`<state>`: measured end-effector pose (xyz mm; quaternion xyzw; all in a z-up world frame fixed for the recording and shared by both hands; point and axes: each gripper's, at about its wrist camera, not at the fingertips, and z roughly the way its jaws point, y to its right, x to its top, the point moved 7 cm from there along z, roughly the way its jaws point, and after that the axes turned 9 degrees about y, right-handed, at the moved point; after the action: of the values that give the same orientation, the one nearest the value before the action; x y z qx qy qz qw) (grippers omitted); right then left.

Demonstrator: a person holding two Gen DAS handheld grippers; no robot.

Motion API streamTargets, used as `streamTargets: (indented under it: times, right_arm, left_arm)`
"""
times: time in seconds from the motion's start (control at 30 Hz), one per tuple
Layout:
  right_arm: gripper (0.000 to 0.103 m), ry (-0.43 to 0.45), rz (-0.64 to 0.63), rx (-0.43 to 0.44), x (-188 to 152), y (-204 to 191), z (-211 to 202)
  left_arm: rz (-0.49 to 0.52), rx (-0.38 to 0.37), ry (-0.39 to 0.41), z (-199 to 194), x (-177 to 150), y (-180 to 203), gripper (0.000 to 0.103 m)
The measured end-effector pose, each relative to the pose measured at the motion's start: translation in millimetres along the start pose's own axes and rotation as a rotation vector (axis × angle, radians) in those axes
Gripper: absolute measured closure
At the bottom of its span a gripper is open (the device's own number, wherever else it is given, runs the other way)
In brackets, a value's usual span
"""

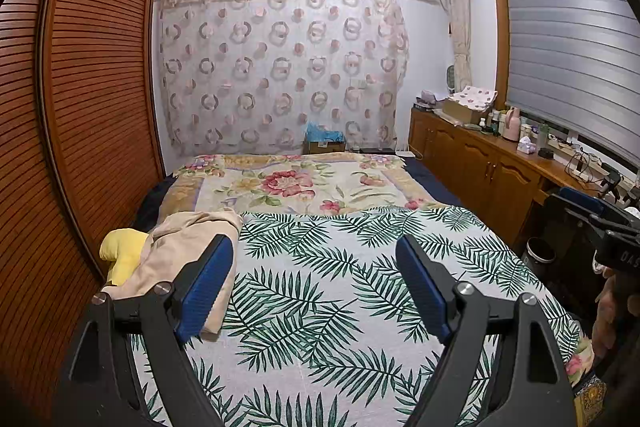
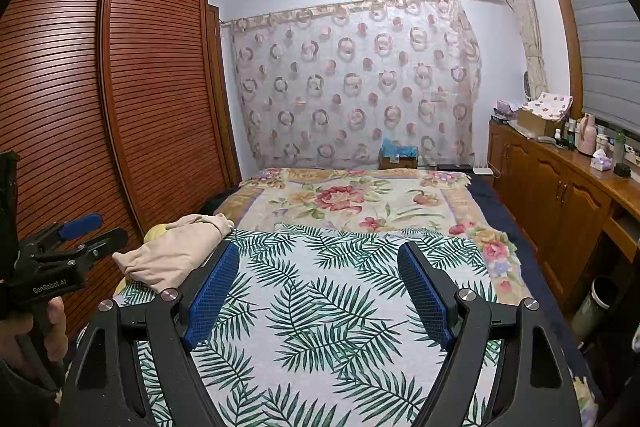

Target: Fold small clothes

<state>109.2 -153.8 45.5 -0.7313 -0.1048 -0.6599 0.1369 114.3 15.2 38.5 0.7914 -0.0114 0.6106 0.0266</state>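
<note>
A bedroom with a louvred brown wooden wardrobe (image 1: pixel 80 87) on the left holds a bed under a white cotton spread printed with green palm leaves (image 1: pixel 320 291). At its far left edge, a crumpled beige cloth garment (image 1: pixel 188 239) lies heaped against a small yellow cloth piece (image 1: pixel 122 253), neither folded flat, so folding remains. The left gripper (image 1: pixel 316 291) and right gripper (image 2: pixel 320 293) hover above the spread, jaws wide apart, holding nothing.

Open palm-leaf sheet (image 2: pixel 320 307) is lying clear in front of the crumpled beige garment (image 2: pixel 176 251), which is blocking its left edge beside the slatted wardrobe (image 2: pixel 120 99), while the wooden cabinet (image 2: pixel 560 187) is hemming in the right.
</note>
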Motion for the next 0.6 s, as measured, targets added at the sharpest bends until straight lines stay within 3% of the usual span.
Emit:
streamTargets:
  times: [0.6]
  right_arm:
    - [0.02,0.01,-0.003,0.001,2.8,0.8,-0.1]
  left_arm:
    - [0.001,0.0,0.003,-0.6,-0.7,0.0,0.019]
